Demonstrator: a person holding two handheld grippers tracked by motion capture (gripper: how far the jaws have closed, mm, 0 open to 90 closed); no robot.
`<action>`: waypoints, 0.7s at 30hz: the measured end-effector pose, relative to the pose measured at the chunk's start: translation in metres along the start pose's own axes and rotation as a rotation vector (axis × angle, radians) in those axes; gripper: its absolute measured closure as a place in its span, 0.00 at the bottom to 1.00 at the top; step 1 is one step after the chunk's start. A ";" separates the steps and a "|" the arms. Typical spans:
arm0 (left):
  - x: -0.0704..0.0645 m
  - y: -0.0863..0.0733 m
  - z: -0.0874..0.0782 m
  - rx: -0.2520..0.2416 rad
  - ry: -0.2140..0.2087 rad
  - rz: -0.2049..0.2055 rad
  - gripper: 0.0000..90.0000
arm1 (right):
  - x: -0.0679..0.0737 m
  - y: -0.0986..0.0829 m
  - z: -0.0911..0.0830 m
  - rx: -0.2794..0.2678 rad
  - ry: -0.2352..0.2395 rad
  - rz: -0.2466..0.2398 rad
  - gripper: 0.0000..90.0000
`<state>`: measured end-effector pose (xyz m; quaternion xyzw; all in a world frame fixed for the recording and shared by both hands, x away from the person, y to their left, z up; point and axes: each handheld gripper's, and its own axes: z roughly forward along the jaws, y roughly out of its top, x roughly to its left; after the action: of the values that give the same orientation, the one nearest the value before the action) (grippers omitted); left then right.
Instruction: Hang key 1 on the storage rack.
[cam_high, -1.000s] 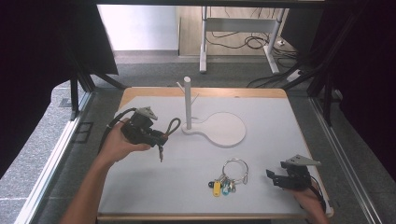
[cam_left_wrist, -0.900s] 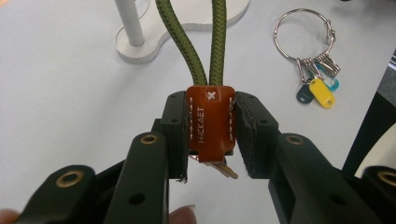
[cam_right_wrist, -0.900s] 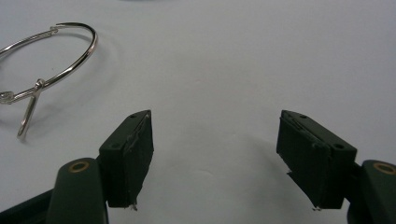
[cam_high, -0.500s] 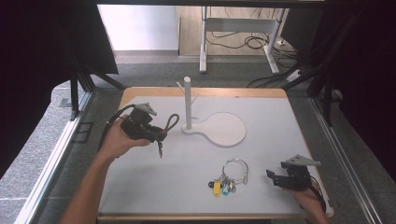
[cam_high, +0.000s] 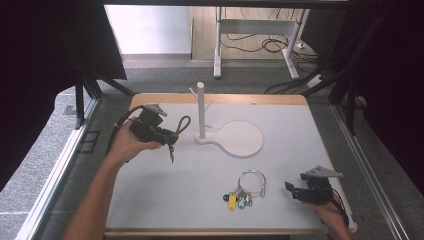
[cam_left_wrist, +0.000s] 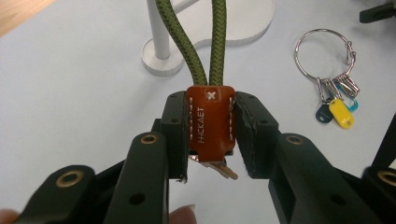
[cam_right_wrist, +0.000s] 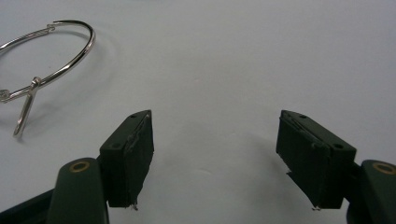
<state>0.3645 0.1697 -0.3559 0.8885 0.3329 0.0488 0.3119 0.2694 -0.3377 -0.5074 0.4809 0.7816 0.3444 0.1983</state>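
My left claw (cam_left_wrist: 210, 135) clamped on orange leather tab (cam_left_wrist: 210, 123), jaws pressing both sides. Tab stitched white, stamped lettering down its face. Two strands of green cord (cam_left_wrist: 194, 42) rise from tab top. Brass key tip (cam_left_wrist: 223, 170) pokes out below tab. White stand (cam_left_wrist: 161, 56) ahead on counter (cam_left_wrist: 70, 93). Key ring (cam_left_wrist: 324, 51) with blue and yellow tags lies right. My fingertip (cam_left_wrist: 182, 217) at bottom edge.

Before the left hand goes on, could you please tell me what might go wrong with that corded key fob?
1. The left hand-held gripper clamps only the orange leather tab; the fob may twist or slip.
2. The green cord loop hangs close beside the white peg stand, so it could snag a side peg or tip it.
3. The right hand-held gripper sits open near the key ring and might nudge it.
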 end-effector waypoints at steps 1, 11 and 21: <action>0.001 0.001 0.000 -0.002 0.001 -0.002 0.74 | 0.000 0.000 0.000 0.000 -0.001 -0.001 0.31; 0.009 0.012 -0.002 -0.003 0.005 -0.007 0.74 | -0.002 -0.001 0.001 0.007 -0.011 0.010 0.31; 0.014 0.022 -0.006 -0.010 0.005 -0.015 0.74 | -0.003 0.000 0.002 0.003 -0.017 0.010 0.32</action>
<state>0.3857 0.1688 -0.3399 0.8842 0.3403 0.0505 0.3159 0.2717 -0.3394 -0.5084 0.4878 0.7782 0.3400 0.2023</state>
